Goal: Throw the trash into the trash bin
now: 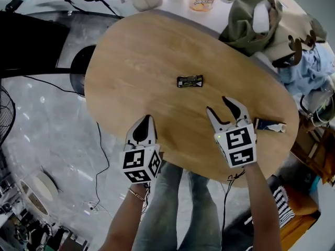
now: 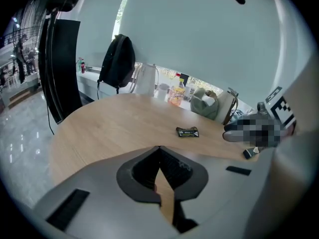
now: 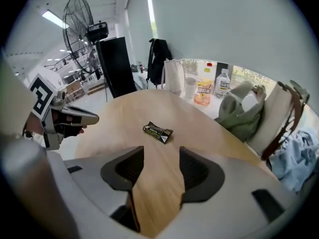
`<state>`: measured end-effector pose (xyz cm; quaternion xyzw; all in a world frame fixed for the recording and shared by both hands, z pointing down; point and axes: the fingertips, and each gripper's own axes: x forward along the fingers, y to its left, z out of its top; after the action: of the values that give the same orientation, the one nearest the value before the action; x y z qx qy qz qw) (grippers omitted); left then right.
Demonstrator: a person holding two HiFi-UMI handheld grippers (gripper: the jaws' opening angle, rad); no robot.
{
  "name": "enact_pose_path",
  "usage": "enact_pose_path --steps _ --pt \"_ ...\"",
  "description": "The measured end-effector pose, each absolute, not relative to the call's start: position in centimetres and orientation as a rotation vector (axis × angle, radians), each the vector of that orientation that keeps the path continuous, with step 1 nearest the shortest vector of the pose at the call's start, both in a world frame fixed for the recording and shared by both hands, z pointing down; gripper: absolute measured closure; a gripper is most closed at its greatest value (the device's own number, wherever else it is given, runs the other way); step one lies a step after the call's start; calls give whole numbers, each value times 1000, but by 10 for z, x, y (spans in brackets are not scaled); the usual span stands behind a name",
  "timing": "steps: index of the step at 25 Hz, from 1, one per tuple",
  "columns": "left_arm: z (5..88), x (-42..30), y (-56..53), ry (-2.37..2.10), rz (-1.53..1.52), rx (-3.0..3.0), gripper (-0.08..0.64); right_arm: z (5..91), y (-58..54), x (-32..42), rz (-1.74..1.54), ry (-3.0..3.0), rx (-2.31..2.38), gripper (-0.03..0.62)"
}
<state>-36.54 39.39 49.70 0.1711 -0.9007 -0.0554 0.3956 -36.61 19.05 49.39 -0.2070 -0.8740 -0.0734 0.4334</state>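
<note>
Right gripper (image 1: 218,105), fingers spread and empty, faces the wrapper (image 1: 189,81) at frame centre; left gripper (image 1: 142,130) is clenched on nothing. The flat wrapper could skid across the tabletop (image 1: 136,72) instead of lifting.

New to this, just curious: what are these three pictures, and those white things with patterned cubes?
No robot: a person holds a gripper in each hand, and the cubes belong to those. One picture looks down from a camera on their head; the other two come from cameras riding on the grippers. The left gripper has its jaws together, the right gripper has them apart; neither holds anything. A dark wrapper lies on the wooden table, ahead of both.
</note>
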Motion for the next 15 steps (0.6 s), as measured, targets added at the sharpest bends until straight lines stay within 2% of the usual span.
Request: enact_pose_path --steps 9,15 --pt "506 -392 423 -2287 -199 333 551 522 236 -427 -363 -2060 -768 365" --pt "514 -403 440 -2284 -193 309 551 544 248 -441 -437 -1961 -849 377"
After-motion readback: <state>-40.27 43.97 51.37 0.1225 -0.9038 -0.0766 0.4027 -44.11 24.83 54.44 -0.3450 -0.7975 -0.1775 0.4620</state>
